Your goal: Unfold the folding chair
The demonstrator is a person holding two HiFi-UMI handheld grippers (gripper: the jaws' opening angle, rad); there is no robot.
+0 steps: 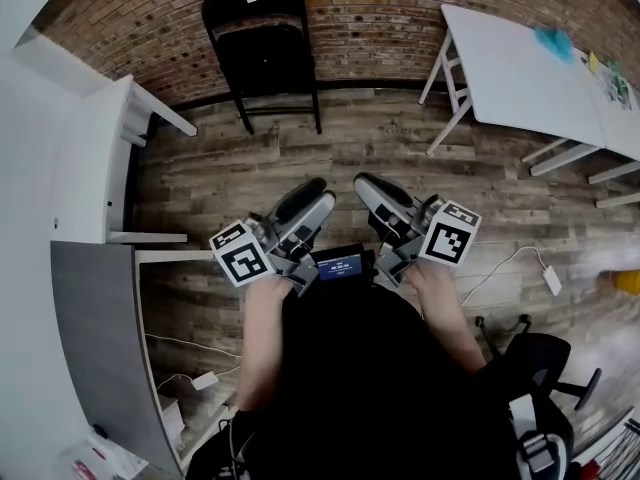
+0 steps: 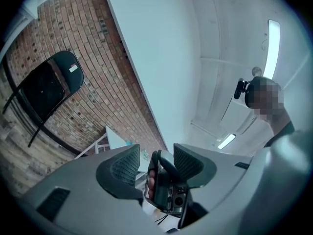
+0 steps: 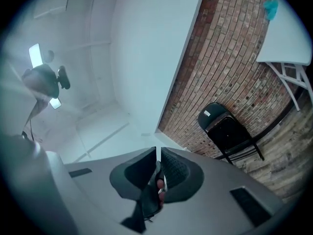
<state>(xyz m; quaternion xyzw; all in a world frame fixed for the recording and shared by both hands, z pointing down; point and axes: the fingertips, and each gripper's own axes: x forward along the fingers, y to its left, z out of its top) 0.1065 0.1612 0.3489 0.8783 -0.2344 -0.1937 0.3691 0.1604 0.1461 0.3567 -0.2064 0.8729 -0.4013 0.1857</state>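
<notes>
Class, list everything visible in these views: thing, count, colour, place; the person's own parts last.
folding chair: one, black, folded against the brick wall
table: one, white, right of the chair
small object: one, teal, on that table
desk: one, white, far left
office chair: one, black, lower right
adapter: one, white, on the wood floor, right
left gripper: one, grey, before the person, jaws open, empty
right gripper: one, grey, beside it, jaws shut, empty
</notes>
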